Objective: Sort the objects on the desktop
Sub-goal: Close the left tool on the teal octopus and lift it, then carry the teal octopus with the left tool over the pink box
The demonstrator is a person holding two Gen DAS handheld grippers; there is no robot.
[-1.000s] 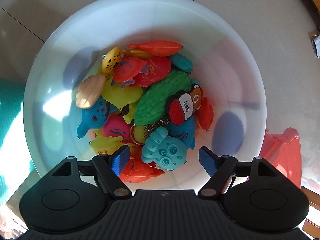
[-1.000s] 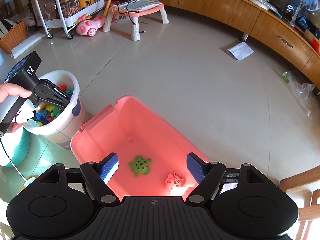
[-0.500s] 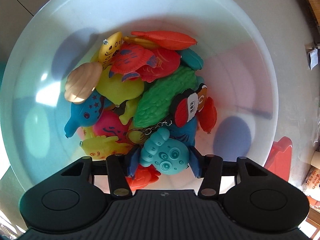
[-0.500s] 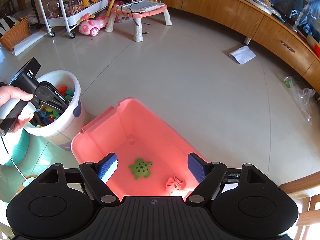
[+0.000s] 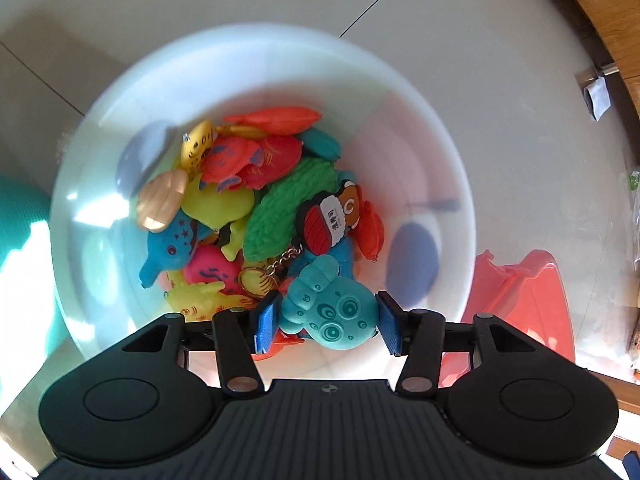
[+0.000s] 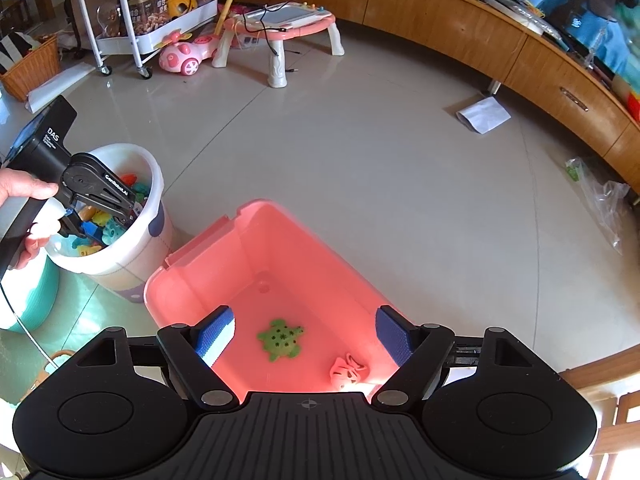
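My left gripper [image 5: 326, 322] is shut on a teal octopus toy [image 5: 330, 308] and holds it above the pile of rubber toys in the white bucket [image 5: 436, 152]. The pile holds a green leaf-shaped toy [image 5: 288, 208], a blue dolphin [image 5: 168, 248] and a sushi keychain [image 5: 326, 222], among several others. My right gripper [image 6: 306, 336] is open and empty above the pink bin [image 6: 224, 248], which holds a green turtle [image 6: 280, 338] and a pink toy [image 6: 346, 374]. The left gripper [image 6: 116, 216] also shows over the bucket [image 6: 124, 256] in the right wrist view.
The pink bin [image 5: 532, 304] stands right of the bucket. A teal basket [image 6: 24, 292] sits left of the bucket. A wooden cabinet [image 6: 520, 60] curves along the right. A pink toy table [image 6: 280, 28], a white cart [image 6: 152, 12] and a paper sheet [image 6: 484, 114] lie on the tiled floor.
My left gripper dipped into the bucket, shut on the teal octopus and has lifted it up off the pile. The right gripper has stayed open over the pink bin.
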